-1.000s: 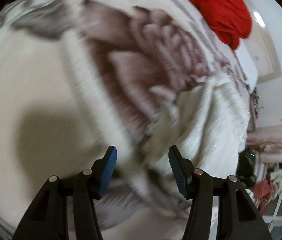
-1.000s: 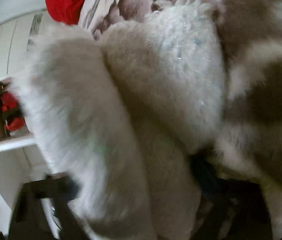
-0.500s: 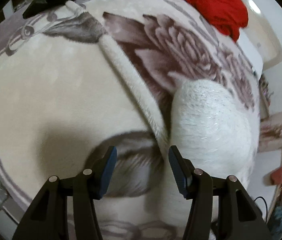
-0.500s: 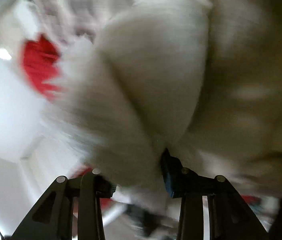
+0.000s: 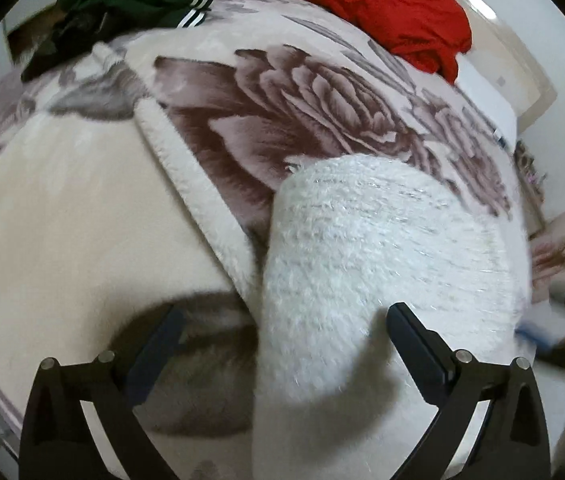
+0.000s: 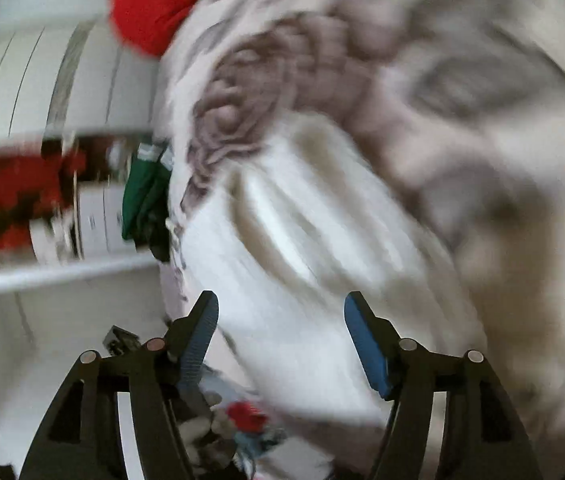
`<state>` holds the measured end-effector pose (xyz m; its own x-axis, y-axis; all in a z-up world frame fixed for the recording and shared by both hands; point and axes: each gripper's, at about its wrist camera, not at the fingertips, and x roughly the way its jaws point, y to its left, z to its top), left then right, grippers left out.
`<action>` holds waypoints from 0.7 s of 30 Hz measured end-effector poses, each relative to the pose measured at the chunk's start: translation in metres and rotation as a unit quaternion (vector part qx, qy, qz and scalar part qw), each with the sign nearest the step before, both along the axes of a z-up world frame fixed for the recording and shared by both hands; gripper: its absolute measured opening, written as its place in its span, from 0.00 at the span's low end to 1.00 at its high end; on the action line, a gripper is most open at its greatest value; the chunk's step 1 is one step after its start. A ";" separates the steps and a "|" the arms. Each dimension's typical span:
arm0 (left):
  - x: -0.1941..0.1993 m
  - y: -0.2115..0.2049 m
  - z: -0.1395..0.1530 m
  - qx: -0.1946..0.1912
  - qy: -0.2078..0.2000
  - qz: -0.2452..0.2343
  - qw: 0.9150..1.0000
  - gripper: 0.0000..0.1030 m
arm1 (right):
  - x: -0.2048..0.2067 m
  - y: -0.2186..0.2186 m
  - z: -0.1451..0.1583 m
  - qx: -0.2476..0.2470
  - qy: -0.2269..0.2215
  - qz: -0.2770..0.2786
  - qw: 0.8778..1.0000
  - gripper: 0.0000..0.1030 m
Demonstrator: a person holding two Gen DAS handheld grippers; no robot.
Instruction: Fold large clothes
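A fluffy white garment (image 5: 382, 264) lies folded over on a bed, on a plush blanket (image 5: 282, 104) with a large brown flower print. In the left wrist view my left gripper (image 5: 282, 332) is open, its fingers wide on either side of the garment's near end, not closed on it. In the blurred right wrist view my right gripper (image 6: 280, 332) is open just above the white garment (image 6: 294, 264), holding nothing.
A red garment (image 5: 382, 8) lies at the bed's far end and a dark green one with white stripes (image 5: 122, 4) at the far left. The right wrist view shows white cupboards (image 6: 22, 80), a shelf with red things (image 6: 22, 200) and clutter below.
My right gripper let go of the white garment and swung away, now open. My left gripper opened wider. The garment now lies flat in a fold on the blanket.
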<state>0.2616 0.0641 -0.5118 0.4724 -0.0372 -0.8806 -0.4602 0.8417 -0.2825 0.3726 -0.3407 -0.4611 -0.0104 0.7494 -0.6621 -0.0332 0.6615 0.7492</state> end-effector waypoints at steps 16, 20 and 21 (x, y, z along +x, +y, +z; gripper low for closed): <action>0.023 -0.022 0.015 -0.026 -0.022 -0.041 0.999 1.00 | 0.044 0.006 0.079 -0.041 -0.034 -0.023 0.998 0.14; 0.042 -0.030 0.014 -0.023 -0.016 -0.061 0.998 1.00 | 0.073 0.001 0.033 -0.129 -0.038 -0.031 0.990 0.14; 0.046 -0.032 0.010 -0.024 -0.010 -0.070 0.997 1.00 | 0.079 0.002 0.004 -0.155 -0.023 -0.023 0.987 0.14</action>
<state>0.3078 0.0320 -0.5021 0.4764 -0.1472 -0.8668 -0.3324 0.8826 -0.3325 0.4520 -0.3391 -0.4566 0.0538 0.5088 -0.8592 -0.0271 0.8609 0.5081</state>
